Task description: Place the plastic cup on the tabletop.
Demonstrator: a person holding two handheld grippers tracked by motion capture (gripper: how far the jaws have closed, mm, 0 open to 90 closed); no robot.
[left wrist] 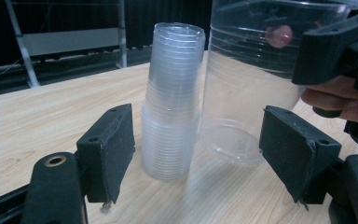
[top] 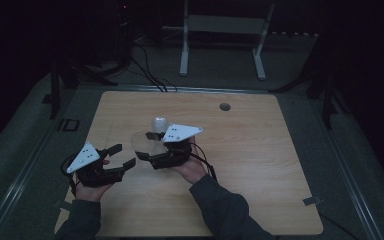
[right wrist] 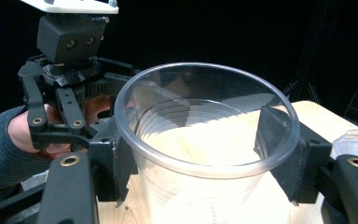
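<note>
A single clear plastic cup (right wrist: 200,186) stands upright between my right gripper's (right wrist: 203,154) black jaws, whose pads press on its sides just under the rim. In the high view that cup (top: 141,140) sits left of the right gripper (top: 148,145), close to the table. A stack of several clear cups (left wrist: 172,102) stands on the wooden table (top: 240,165) beside the held cup (left wrist: 242,93). My left gripper (left wrist: 203,140) is open, its jaws wide apart and short of both, with nothing between them. In the high view the left gripper (top: 122,155) is left of the cup.
The cup stack (top: 159,123) rises just behind the right gripper. A round hole (top: 224,106) sits near the table's far edge. A white frame stand (top: 220,30) and cables (top: 150,75) lie on the floor beyond the table.
</note>
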